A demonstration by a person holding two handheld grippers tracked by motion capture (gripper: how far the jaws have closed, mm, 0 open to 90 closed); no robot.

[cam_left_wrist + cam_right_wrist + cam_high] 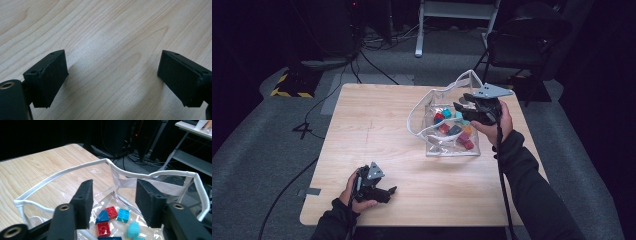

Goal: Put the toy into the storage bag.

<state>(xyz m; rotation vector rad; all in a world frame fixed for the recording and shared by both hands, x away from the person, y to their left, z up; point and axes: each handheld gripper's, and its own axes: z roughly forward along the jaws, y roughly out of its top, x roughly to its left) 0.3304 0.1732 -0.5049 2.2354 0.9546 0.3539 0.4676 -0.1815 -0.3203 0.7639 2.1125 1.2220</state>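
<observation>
A: What is the right gripper over?

B: A clear, soft plastic bag with a white fabric trim along its rim, standing open on the right half of the tabletop. The gripper hangs over its mouth at the far right edge. In the right gripper view its fingers stand apart with nothing between them, the bag's white rim curving beyond.

A: And inside?

B: Studded plastic building bricks lie loose on the bag's floor: red, teal and dark blue squares, an orange one, plus a smooth pale teal piece with rounded edges. I can read no lettering on the bag or the bricks.

A: The other hand?

B: The left gripper rests low at the near left of the tabletop, well apart from the bag. Its fingers, flat black blocks with a matte, slightly rough face, are spread wide over bare pale wood with flowing grain.
</observation>
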